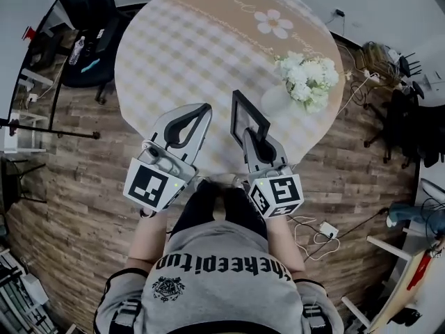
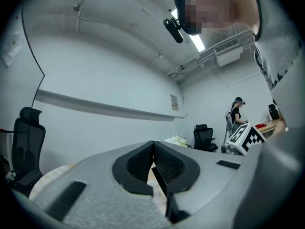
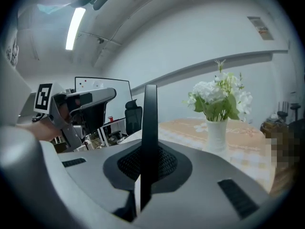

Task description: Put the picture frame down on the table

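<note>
**Frame clamped upright in my right claw, short of the vase**

The round tabletop (image 1: 174,54), under a checked cloth, carries the vase of flowers (image 1: 306,82) on its right side, and I place everything from that vase.

Both of my claws reach forward from the torso, side by side and well to the vase's near left, over the tabletop's near edge. My left claw (image 1: 204,110) is the farther of the two from the vase and angles slightly toward it. Its tips are pressed together with nothing between them (image 2: 153,149). My right claw (image 1: 254,141) sits nearer the vase, pointing forward. Its jaws are closed on the picture frame (image 1: 249,120).

The black frame stands upright out of the grip, just left of the vase and nearer to me. In the right gripper view it shows edge-on (image 3: 149,128), a thin dark bar rising between the pads. I cannot tell whether its bottom edge touches the cloth.
</note>
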